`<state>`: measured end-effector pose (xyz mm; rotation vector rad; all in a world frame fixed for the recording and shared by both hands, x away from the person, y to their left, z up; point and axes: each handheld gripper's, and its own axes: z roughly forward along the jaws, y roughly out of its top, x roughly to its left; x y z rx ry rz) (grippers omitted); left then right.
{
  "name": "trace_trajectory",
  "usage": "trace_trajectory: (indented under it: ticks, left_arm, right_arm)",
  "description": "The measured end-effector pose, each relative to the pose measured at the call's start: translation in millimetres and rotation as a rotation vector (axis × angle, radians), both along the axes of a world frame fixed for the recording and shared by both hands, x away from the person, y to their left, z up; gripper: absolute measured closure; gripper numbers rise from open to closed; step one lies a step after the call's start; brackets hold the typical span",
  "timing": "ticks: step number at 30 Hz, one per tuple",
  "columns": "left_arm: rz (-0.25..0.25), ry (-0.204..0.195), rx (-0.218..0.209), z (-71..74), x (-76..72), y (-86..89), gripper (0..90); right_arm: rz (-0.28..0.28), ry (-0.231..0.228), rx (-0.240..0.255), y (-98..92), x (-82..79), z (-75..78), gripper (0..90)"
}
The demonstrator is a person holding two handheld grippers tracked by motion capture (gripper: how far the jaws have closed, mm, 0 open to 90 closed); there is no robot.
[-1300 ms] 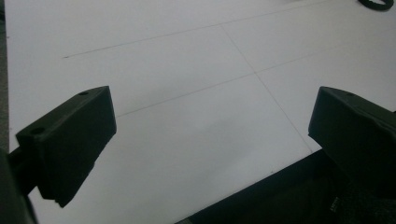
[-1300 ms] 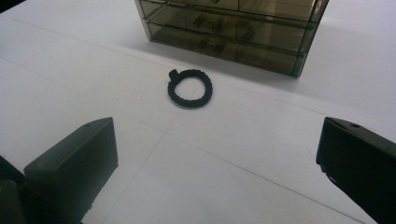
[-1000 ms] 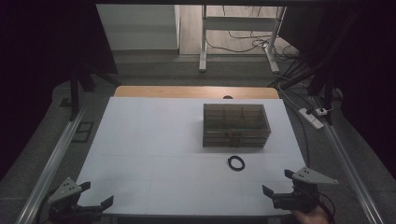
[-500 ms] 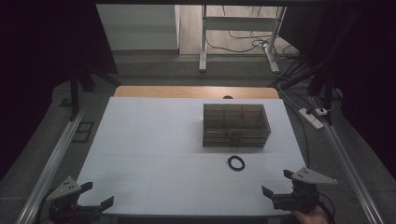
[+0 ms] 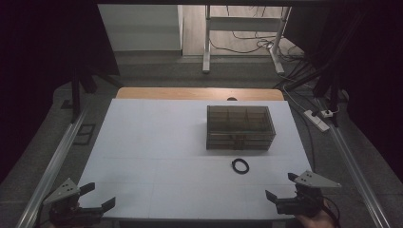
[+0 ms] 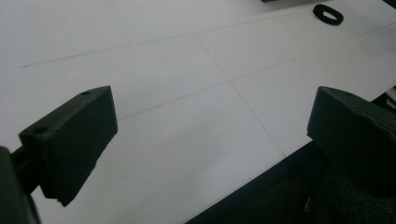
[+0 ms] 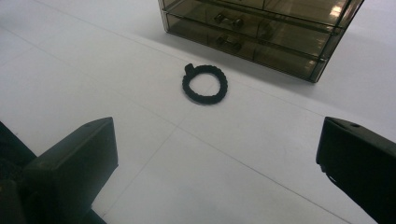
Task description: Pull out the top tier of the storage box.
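A black braided ring lies flat on the white desk, right of the middle and a little toward the near side. Just beyond it, farther away, stands a smoky see-through drawer box, its small handles facing the near edge; the ring is close to the box front but not touching it.

The right gripper hangs at the near right corner of the desk, jaws wide apart and holding nothing. In the right gripper view the ring sits ahead between the two jaws, well apart from them, with the box behind it.

The left gripper is at the near left corner, over the desk's near edge, jaws also spread wide with nothing between them. In the left gripper view the ring shows far off at the upper right, well away across bare white surface.
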<state>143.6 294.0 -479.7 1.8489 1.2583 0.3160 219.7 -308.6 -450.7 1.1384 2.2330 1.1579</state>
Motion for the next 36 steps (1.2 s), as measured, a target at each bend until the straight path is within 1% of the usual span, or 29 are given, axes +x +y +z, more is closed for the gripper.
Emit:
trace_trajectory:
  ticks: [2,3,7,10,12,15,18,19,21,23,28,31,32,33,36]
  left_arm:
    - [-0.004,0.001,0.004,0.0,0.3,-0.5,2.2]
    - [-0.016,0.003,0.009,-0.1,0.6,-1.4,2.3]
    - [-0.029,0.004,0.003,-0.2,0.9,-1.5,2.7]
    - [-0.031,0.008,-0.009,-0.6,1.4,-0.1,2.7]
    - [-0.024,0.014,-0.034,-1.2,1.8,2.2,2.7]
    - [-0.024,0.014,-0.044,-1.4,1.7,3.3,2.7]
    - [-0.027,0.015,-0.042,-1.3,1.8,2.9,3.0]
    - [-0.029,0.013,-0.039,-1.2,1.6,2.6,3.2]
    - [-0.035,0.01,-0.034,-0.9,1.3,2.0,3.3]
    - [-0.038,0.01,-0.034,-0.9,1.2,1.7,3.4]
    - [-0.04,0.011,-0.038,-1.1,1.4,2.2,3.5]
    - [-0.043,0.01,-0.031,-1.0,1.4,1.3,3.9]
    - [-0.047,0.007,-0.025,-0.8,1.4,0.9,4.0]
    - [-0.05,0.004,-0.017,-0.5,1.0,-0.4,4.1]
    - [-0.053,0.003,-0.01,-0.3,0.8,-1.1,4.1]
  right_arm:
    - [0.003,-0.005,-0.008,1.0,-0.2,0.7,0.0]
    - [0.006,-0.009,-0.007,1.5,-0.2,1.4,0.0]
    - [0.012,-0.022,-0.003,3.8,-0.7,3.3,0.0]
    - [0.022,-0.023,-0.003,6.9,-0.3,3.3,0.0]
    - [0.027,-0.027,-0.005,8.6,-0.2,3.8,0.0]
    - [0.031,-0.036,0.0,10.5,0.0,5.8,0.0]
    - [0.039,-0.035,0.004,11.4,0.8,6.6,0.0]
    - [0.059,-0.022,0.003,12.7,1.6,6.9,0.0]
    - [0.076,-0.018,0.016,14.6,2.5,6.2,0.0]
    - [0.077,-0.017,0.012,16.9,3.5,6.5,0.0]
    - [0.068,-0.032,0.011,19.6,6.4,8.7,0.0]
    - [0.068,-0.04,0.02,21.5,8.1,9.9,0.0]
    - [0.071,-0.035,0.017,22.1,8.5,10.0,0.0]
    - [0.072,-0.029,0.0,23.4,8.8,9.7,0.0]
    - [0.073,-0.019,-0.008,24.7,9.2,8.9,0.0]
